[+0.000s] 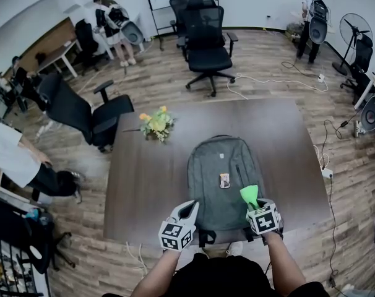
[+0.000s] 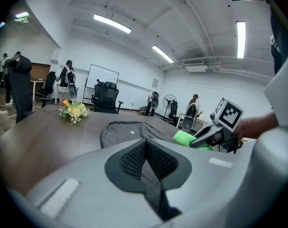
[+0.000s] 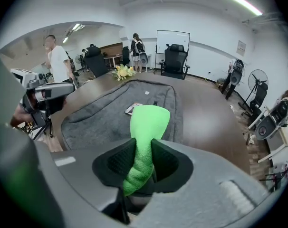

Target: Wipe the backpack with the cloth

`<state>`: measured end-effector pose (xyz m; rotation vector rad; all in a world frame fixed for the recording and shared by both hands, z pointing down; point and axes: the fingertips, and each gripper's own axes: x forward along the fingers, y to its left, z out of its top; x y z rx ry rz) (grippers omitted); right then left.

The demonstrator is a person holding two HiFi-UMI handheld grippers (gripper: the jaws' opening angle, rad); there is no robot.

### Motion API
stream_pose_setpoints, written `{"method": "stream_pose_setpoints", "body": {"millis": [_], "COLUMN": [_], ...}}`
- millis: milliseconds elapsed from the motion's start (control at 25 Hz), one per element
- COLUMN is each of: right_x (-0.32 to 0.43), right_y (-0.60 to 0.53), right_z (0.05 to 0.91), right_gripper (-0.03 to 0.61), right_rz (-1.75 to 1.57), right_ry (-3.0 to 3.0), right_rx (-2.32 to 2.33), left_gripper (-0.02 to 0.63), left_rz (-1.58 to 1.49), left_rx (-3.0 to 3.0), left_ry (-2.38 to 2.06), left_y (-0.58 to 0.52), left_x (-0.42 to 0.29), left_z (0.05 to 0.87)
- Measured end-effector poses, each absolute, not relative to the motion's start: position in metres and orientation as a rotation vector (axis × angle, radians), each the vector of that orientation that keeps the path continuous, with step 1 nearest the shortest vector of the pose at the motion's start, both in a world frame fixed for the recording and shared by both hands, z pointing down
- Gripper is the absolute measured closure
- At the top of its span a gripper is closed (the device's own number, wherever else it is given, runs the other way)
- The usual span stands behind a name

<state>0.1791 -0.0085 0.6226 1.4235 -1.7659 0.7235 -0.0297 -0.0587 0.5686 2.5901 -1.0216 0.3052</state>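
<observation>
Head view: The backpack (image 1: 223,172) lies flat on the table (image 1: 144,184), straps towards the person, with a small card (image 1: 224,180) on its front panel. The right gripper (image 1: 255,206) stands over the pack's near right corner with the green cloth (image 1: 249,195) sticking up from its tip. The left gripper (image 1: 188,209) stands at the near left corner.

Left gripper view: The jaws are pressed together with nothing between them.

Right gripper view: The jaws are clamped on the cloth, whose free end stands out above the grey fabric. Whether the cloth touches the pack cannot be told.

Assessment: The cloth is secured and positioned at the pack's near end. No sign of wiping is visible, so most or all of the panel appears left to do.
</observation>
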Motion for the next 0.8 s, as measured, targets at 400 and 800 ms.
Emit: {"method": "stream_pose_setpoints", "body": {"millis": [400, 800], "right_x": [0.206, 0.197], "right_y": [-0.007, -0.029], "right_z": [0.626, 0.599], "right_gripper": [0.480, 0.480], "right_rz": [0.740, 0.643], "right_ry": [-1.747, -1.855], "right_rx": [1.462, 1.512], "left_gripper": [0.594, 0.594], "left_rz": [0.323, 0.314], "left_rx": [2.580, 2.609], "left_ry": [-1.053, -1.076], "left_y": [-0.060, -0.070], "left_x": [-0.023, -0.017], "left_z": [0.573, 0.560]}}
